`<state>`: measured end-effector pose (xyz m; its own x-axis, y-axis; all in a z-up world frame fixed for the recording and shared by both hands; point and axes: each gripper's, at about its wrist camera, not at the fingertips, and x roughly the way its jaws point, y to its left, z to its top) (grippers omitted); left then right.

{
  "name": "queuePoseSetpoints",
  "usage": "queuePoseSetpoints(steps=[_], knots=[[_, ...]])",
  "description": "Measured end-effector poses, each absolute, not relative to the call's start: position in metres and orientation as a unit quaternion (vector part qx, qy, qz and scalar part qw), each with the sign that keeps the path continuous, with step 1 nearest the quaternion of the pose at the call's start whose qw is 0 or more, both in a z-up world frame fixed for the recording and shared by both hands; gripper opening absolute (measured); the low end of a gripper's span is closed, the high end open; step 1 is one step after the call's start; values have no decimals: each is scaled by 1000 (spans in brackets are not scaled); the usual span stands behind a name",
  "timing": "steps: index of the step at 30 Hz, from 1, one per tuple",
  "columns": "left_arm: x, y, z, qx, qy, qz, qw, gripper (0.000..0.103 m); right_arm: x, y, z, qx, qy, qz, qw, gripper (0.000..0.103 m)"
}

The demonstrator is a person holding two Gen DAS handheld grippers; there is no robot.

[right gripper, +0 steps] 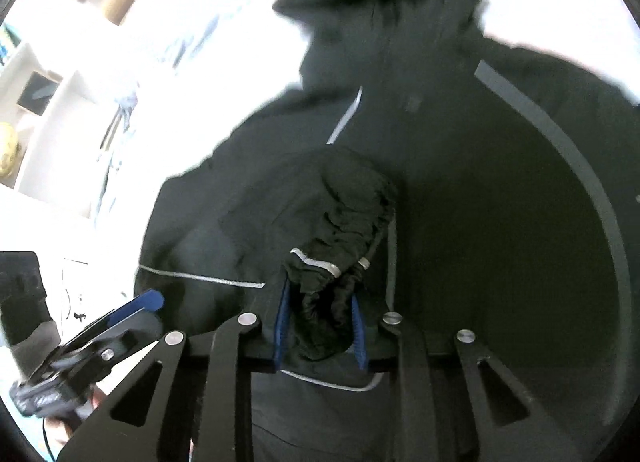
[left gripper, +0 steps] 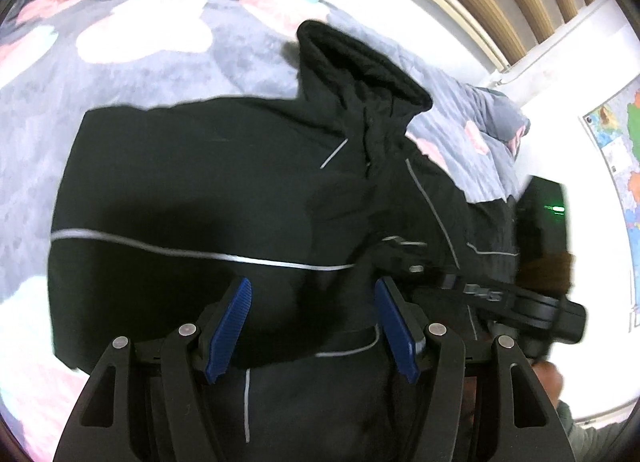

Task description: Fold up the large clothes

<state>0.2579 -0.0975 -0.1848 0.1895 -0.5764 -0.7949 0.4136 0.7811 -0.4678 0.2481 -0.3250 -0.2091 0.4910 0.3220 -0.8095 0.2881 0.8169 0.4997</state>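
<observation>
You are working in a home bedroom: a flowered grey quilt [left gripper: 168, 74] is spreading beyond your left tongs, a wall map [left gripper: 624, 166] hanging to their right, shelves [right gripper: 36, 94] standing left of your right tongs.

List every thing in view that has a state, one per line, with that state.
Left gripper: open, over the jacket, gripping nothing.
Right gripper: shut on the sleeve cuff.
Black jacket: spread on the bed, partly folded, hood standing up.
Floral blanket: lying under the jacket.
Black device: green light on.
</observation>
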Motion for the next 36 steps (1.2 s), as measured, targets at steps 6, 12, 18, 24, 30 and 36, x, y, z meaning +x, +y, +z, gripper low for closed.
queuePoseSetpoints(steps=[6,12,18,24,30,36], knots=[[265,-122,-161,-66,522,-348,776,66,216,-392,-148,263,453,-59,850,28],[281,-161,-172,-55,522,-368,768,66,184,-474,-134,231,443,-173,849,28],[306,-200,-248,0,581,-310,752,66,185,-510,-229,253,524,-215,785,28],[315,-212,-283,22,592,-289,752,66,191,-509,-287,246,562,-219,759,30],[302,-216,-262,67,582,-291,757,66,192,-500,-242,216,561,-227,766,48],[281,-188,-237,47,574,-285,767,66,197,-451,-210,206,522,-180,808,67]])
